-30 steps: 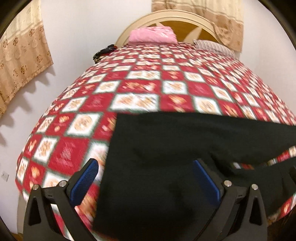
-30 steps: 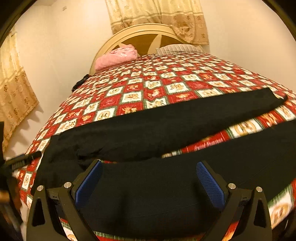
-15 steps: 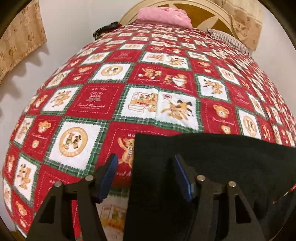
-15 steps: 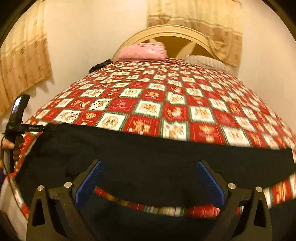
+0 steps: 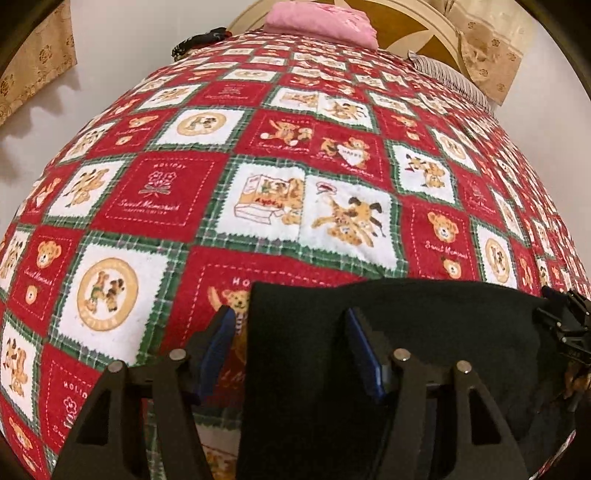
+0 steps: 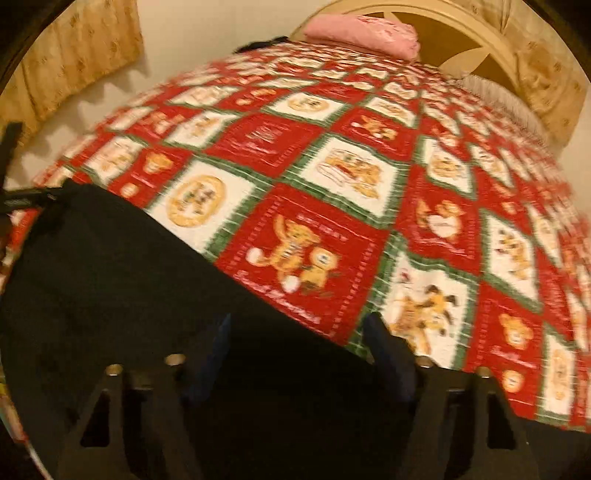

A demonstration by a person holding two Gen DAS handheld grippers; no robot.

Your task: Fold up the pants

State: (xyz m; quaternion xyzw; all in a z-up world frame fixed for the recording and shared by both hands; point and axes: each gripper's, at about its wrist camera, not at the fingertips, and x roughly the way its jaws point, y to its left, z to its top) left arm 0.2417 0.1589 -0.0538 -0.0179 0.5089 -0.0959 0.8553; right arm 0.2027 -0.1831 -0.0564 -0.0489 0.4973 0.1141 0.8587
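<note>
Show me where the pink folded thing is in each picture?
Left wrist view: the pink folded thing sits at the top middle, at the far end of the bed by the headboard.
Right wrist view: it is at the top, a bit right of middle, again at the far end.
Shared landmark: the white quilt square with the running dog.

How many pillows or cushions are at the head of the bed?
2: a pink pillow on the left by the headboard, and a striped pillow to its right, partly cut off. More may be hidden.
</note>
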